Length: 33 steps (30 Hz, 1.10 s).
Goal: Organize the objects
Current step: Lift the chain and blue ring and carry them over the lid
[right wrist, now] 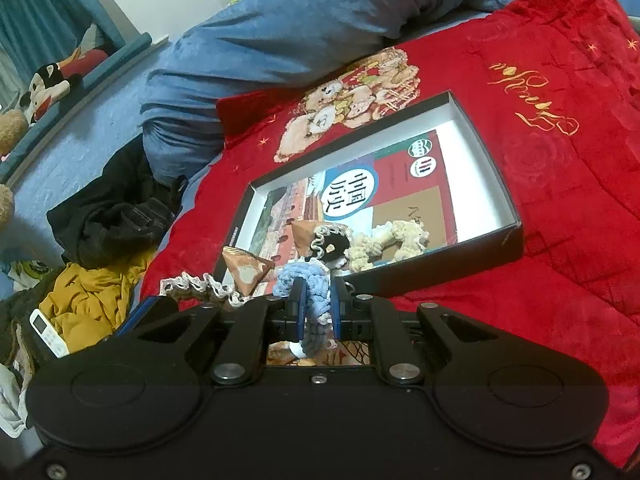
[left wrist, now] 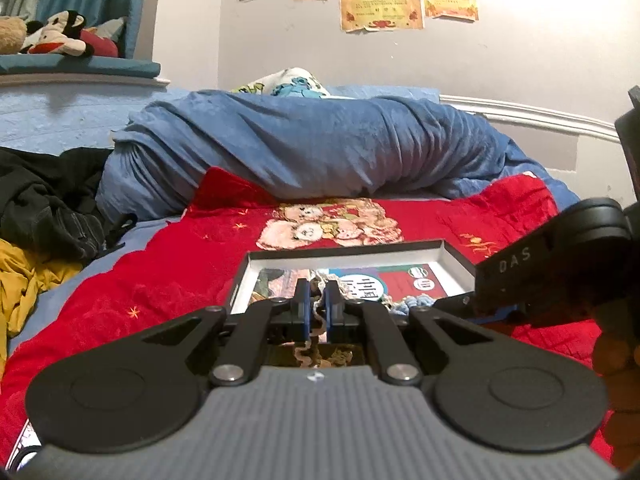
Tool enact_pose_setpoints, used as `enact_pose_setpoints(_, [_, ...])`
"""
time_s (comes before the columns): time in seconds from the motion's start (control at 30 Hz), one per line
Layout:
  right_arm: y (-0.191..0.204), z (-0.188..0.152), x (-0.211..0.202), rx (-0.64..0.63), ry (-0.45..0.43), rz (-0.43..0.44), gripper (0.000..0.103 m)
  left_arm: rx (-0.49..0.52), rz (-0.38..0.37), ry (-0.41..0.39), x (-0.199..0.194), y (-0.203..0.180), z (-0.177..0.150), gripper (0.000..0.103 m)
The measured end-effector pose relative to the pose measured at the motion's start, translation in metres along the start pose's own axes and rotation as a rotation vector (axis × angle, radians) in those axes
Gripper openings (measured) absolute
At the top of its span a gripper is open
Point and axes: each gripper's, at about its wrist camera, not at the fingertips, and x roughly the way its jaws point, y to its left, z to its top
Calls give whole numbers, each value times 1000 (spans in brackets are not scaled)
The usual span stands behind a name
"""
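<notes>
Blue crocheted piece (right wrist: 306, 292), fuzzy, pale-edged, is sitting pinched in right gripper (right wrist: 317, 304); left gripper (left wrist: 316, 304) is pinching brown-white trim (left wrist: 318, 312), 6 o'clock of black box (right wrist: 516, 236).

Right gripper (right wrist: 317, 304), black with blue pads, is clamping a light-blue crocheted yarn piece (right wrist: 301, 280) just before the near edge of a shallow black cardboard box (right wrist: 516, 236) with white inner walls. The box is lying on a red embroidered velvet quilt (right wrist: 540, 152) and is holding a printed red-and-white book (right wrist: 400, 184), a cream crocheted ring (right wrist: 404, 240) and a black-faced crocheted figure (right wrist: 330, 246). A brown-and-white crocheted strip (right wrist: 200, 284) is trailing toward the quilt's left edge.
</notes>
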Motion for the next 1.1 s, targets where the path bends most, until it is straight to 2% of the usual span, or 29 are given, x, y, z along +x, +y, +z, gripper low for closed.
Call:
enact_pose_setpoints(0.4, [13, 9, -1, -4, -25, 19, 13, -19, 28, -24, 4, 8, 5, 9])
enact_pose_setpoints(0.63, [27, 16, 2, -49, -40, 21, 13, -29, 42, -22, 6, 11, 6, 9])
enact_pose_setpoints(0.97, [48, 37, 2, -58, -64, 60, 13, -24, 66, -50, 11, 13, 8, 10])
enact_pose_setpoints(1.1, [57, 48, -4, -60, -103, 75, 13, -38, 84, -52, 16, 17, 11, 9])
